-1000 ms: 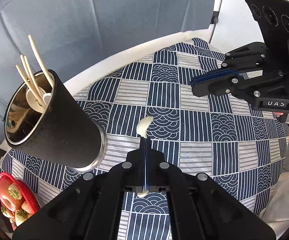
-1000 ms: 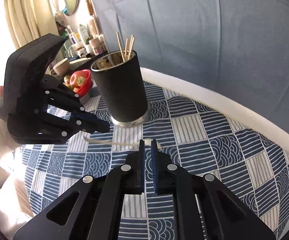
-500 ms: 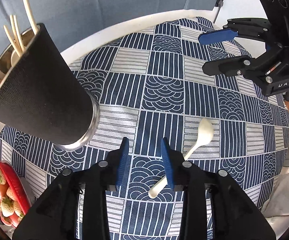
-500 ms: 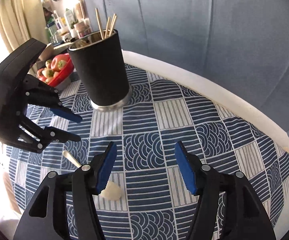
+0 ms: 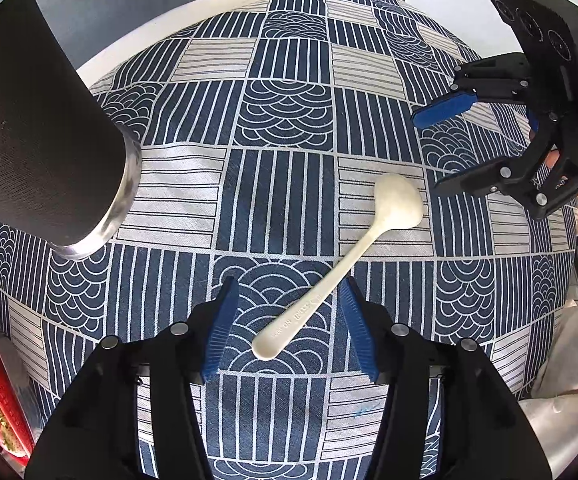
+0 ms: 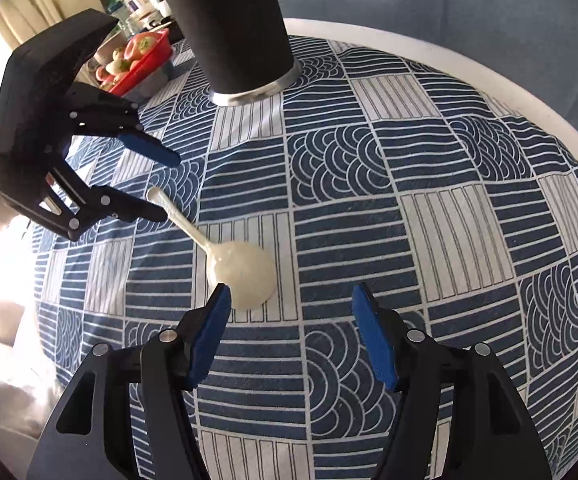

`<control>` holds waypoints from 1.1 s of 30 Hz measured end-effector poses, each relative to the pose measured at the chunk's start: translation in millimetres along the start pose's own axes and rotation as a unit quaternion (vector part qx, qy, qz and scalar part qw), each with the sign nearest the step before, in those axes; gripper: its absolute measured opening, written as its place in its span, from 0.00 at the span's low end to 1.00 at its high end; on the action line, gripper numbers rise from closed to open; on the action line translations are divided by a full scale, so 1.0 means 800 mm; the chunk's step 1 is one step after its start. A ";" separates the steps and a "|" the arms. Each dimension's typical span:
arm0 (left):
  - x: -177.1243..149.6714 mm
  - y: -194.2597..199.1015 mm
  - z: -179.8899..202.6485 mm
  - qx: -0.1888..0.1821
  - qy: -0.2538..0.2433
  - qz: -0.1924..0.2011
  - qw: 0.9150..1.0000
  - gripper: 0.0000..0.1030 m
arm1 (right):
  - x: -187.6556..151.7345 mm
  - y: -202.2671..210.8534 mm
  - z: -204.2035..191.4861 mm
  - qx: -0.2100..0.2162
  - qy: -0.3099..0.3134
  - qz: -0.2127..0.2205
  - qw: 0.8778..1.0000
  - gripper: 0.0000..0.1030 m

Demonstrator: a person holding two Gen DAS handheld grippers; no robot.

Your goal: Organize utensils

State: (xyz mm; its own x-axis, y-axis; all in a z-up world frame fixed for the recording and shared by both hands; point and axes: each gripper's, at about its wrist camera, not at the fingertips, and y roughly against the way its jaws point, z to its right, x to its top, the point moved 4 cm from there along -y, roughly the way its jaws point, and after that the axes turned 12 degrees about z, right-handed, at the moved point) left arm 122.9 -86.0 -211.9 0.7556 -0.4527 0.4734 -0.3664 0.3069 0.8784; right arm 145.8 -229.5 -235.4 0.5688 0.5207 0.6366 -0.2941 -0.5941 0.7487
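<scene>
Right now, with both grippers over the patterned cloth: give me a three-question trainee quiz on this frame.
1. True or false: the white plastic spoon lies flat on the blue-and-white patterned tablecloth, held by neither gripper.
2. Which end of the spoon lies between the left gripper fingers: A handle, B bowl?
3. Fill in: the tall black cup with a metal base stands ___ on the cloth.

Key:
1. True. The left gripper and right gripper have both just been opening, and their pads touch nothing.
2. A.
3. Upright.
</scene>
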 end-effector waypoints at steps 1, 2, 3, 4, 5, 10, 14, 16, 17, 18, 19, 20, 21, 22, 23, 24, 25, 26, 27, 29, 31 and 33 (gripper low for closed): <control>-0.001 -0.002 -0.002 -0.003 0.002 -0.002 1.000 0.53 | -0.002 0.000 -0.002 0.001 -0.001 0.002 1.000 0.63; -0.002 -0.003 -0.003 -0.003 0.003 -0.003 1.000 0.53 | -0.002 -0.001 -0.002 -0.001 -0.002 0.005 1.000 0.64; -0.004 -0.006 -0.003 -0.002 0.001 -0.005 1.000 0.54 | -0.002 -0.001 -0.003 -0.004 -0.006 0.010 1.000 0.67; -0.006 -0.008 -0.003 -0.002 -0.002 -0.007 1.000 0.54 | -0.001 -0.002 -0.003 -0.006 -0.009 0.014 1.000 0.70; -0.008 -0.011 -0.002 -0.005 -0.004 -0.011 1.000 0.54 | 0.000 -0.003 -0.004 -0.006 -0.010 0.018 1.000 0.71; -0.009 -0.013 0.006 -0.012 -0.028 -0.006 1.000 0.62 | 0.004 -0.014 -0.017 -0.001 0.032 0.018 0.999 0.74; -0.018 -0.022 0.028 -0.016 -0.077 -0.005 0.997 0.88 | 0.003 -0.025 -0.026 -0.018 0.087 0.014 0.996 0.69; -0.022 -0.028 0.039 -0.010 -0.100 -0.005 0.995 0.95 | 0.005 -0.026 -0.032 -0.011 0.105 0.020 0.994 0.46; -0.020 -0.028 0.037 -0.010 -0.088 -0.002 0.996 0.95 | 0.007 -0.026 -0.034 0.003 0.110 0.021 0.994 0.28; -0.018 -0.029 0.035 -0.005 -0.081 0.000 0.997 0.95 | 0.008 -0.027 -0.033 0.005 0.109 0.018 0.994 0.21; -0.016 -0.030 0.034 -0.002 -0.078 0.000 0.997 0.95 | 0.010 -0.028 -0.031 0.007 0.105 0.018 0.994 0.07; -0.015 -0.031 0.034 0.000 -0.077 -0.001 0.997 0.95 | 0.011 -0.030 -0.028 0.010 0.097 0.018 0.995 0.05; -0.014 -0.031 0.033 0.001 -0.075 -0.001 0.997 0.95 | 0.012 -0.031 -0.024 0.017 0.085 0.017 0.996 0.05; -0.012 -0.030 0.031 0.002 -0.071 0.003 0.997 0.92 | 0.013 -0.032 -0.023 0.021 0.079 0.017 0.997 0.05; -0.010 -0.029 0.027 0.005 -0.066 0.008 0.998 0.86 | 0.013 -0.032 -0.023 0.021 0.079 0.016 0.997 0.05; -0.006 -0.027 0.022 0.009 -0.055 0.015 0.998 0.81 | 0.013 -0.033 -0.024 0.019 0.084 0.015 0.996 0.05; -0.003 -0.023 0.012 0.013 -0.044 0.020 0.999 0.66 | 0.012 -0.033 -0.026 0.016 0.087 0.016 0.996 0.06; 0.001 -0.020 0.003 0.018 -0.032 0.022 0.999 0.46 | 0.011 -0.033 -0.027 0.015 0.089 0.017 0.996 0.06; 0.004 -0.018 -0.004 0.019 -0.025 0.021 0.999 0.33 | 0.011 -0.032 -0.028 0.013 0.090 0.018 0.996 0.07; 0.008 -0.018 -0.014 0.004 -0.009 0.011 1.000 0.11 | 0.011 -0.033 -0.027 0.014 0.083 0.016 0.996 0.08; 0.010 -0.017 -0.020 -0.002 0.001 0.009 1.000 0.09 | 0.012 -0.030 -0.025 0.014 0.069 0.019 0.997 0.20; 0.014 -0.017 -0.024 -0.004 0.015 0.005 1.000 0.09 | 0.012 -0.029 -0.023 0.005 0.057 0.026 0.998 0.38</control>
State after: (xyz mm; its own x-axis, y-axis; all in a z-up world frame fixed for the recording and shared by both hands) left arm 146.8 -78.7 -219.7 0.7676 -0.4244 0.4804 -0.3701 0.3185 0.8727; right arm 144.1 -199.3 -242.9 0.4613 0.5559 0.6915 -0.3125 -0.6276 0.7130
